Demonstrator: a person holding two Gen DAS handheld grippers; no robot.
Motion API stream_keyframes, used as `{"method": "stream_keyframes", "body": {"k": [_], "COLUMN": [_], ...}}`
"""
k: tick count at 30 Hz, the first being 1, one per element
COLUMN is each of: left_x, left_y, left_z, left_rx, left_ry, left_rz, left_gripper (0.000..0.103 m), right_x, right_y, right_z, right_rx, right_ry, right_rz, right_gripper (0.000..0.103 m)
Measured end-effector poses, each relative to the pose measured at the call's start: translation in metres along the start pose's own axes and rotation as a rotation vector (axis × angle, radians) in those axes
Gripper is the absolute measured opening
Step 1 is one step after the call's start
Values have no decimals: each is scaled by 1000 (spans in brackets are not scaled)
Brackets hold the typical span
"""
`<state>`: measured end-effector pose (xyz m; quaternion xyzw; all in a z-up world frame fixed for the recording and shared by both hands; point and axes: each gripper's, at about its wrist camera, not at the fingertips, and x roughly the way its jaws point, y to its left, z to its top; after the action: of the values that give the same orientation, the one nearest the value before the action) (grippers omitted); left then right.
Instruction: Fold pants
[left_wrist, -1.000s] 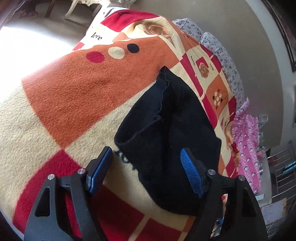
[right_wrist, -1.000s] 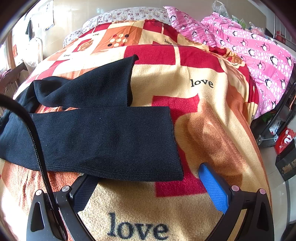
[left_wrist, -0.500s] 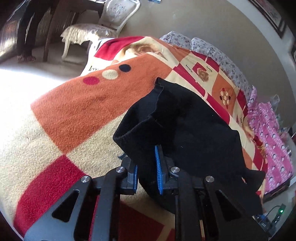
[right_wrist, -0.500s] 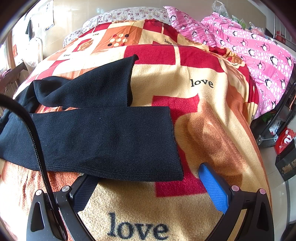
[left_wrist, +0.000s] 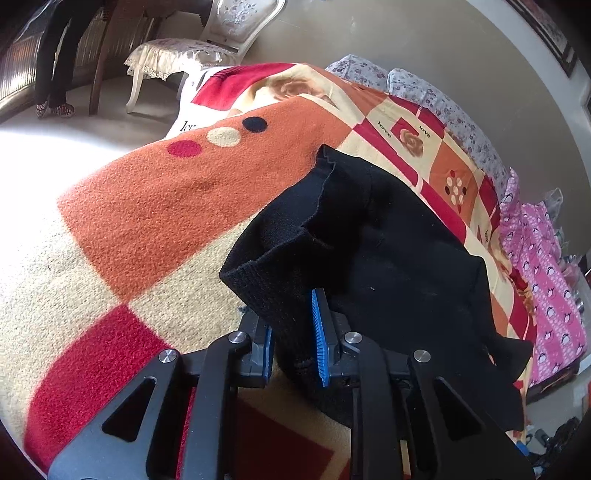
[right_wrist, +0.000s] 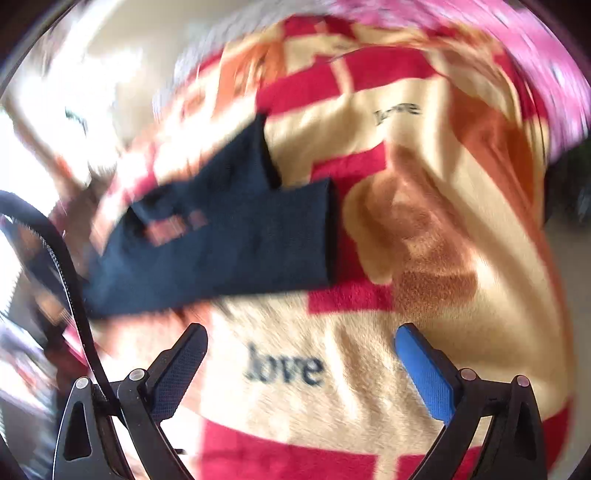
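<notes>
1. Pants: black knit garment on the bed. In the left wrist view the waistband end is bunched and raised off the blanket, its ribbed edge gathered between the fingers of the left hand-held gripper. In the right wrist view the two legs lie flat and overlap, cuffs pointing right; the picture is heavily blurred, so finer folds cannot be made out.

2. Left hand-held gripper: black frame, blue pads. Jaws drawn close together and clamped on the waistband edge of the pants, with the cloth pinched between the pads.

3. Right hand-held gripper: black frame, one dark pad and one blue pad. Jaws spread wide with nothing between them, above a cream patch of blanket, apart from the nearer pant leg.

4. Blanket: fleece bed cover in orange, red and cream blocks, with printed dots, roses and the word "love".

5. Pink bedding: penguin-patterned cloth at the far right edge of the bed.

6. Floral pillows: grey-white, along the far side of the bed by the wall.

7. Chair: pale, with a lace seat cover, on the floor beyond the bed.

8. Cable: black, arching across the left of the right wrist view.
</notes>
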<state>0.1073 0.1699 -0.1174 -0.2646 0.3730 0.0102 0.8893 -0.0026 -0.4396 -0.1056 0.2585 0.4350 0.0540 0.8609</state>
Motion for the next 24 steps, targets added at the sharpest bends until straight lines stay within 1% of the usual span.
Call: {"method": "stream_keyframes", "body": {"k": [2,3,5,6,8,9,10,11,12,13,14,15,16,17,20,21,24], "left_x": [0,1,1,1,1,1,2,2,2,2,2,1,1,-2,-24,-33,-68], "left_y": [0,-1,-1,0,-1,0,-1,0,1,2,3,5,5,7,11,13,25], "left_z": [0,1,1,1,1,1,2,3,3,3,3,4,5,4,-1,-3,-8], "left_rx": [-2,-3,-2,-3,-4,-8,-15,-17,-24,-31,-35,-36,-28,-34,-53,-55,-50], "left_ry": [1,1,1,0,0,0,0,-1,-3,-5,-5,3,20,25,25,23,7], "left_rz": [-2,-2,-2,-2,-1,-2,-2,-4,-9,-16,-26,-33,-28,-35,-56,-65,-83], "left_gripper": [17,17,17,17,18,18,18,18,19,19,19,17,11,9,9,9,9], "right_x": [-5,-4,3,7,27,32,36,38,39,41,42,40,39,34,15,10,-20], "right_y": [-22,-28,-28,-23,-9,-4,2,2,-3,-8,-13,-16,-17,-16,-6,-3,7], "right_z": [2,3,9,14,20,23,22,23,22,20,17,14,12,9,2,4,-2], "right_rx": [174,227,266,251,218,192,171,171,194,219,230,232,226,208,150,134,106], "right_ry": [-58,-75,-70,-57,36,50,51,37,21,9,3,-13,-28,-44,-80,-84,-71], "right_rz": [128,162,194,204,308,284,241,226,220,205,187,191,187,169,138,136,145], "right_gripper": [101,101,101,100,78,72,60,48,40,19,9,7,6,5,4,4,4]}}
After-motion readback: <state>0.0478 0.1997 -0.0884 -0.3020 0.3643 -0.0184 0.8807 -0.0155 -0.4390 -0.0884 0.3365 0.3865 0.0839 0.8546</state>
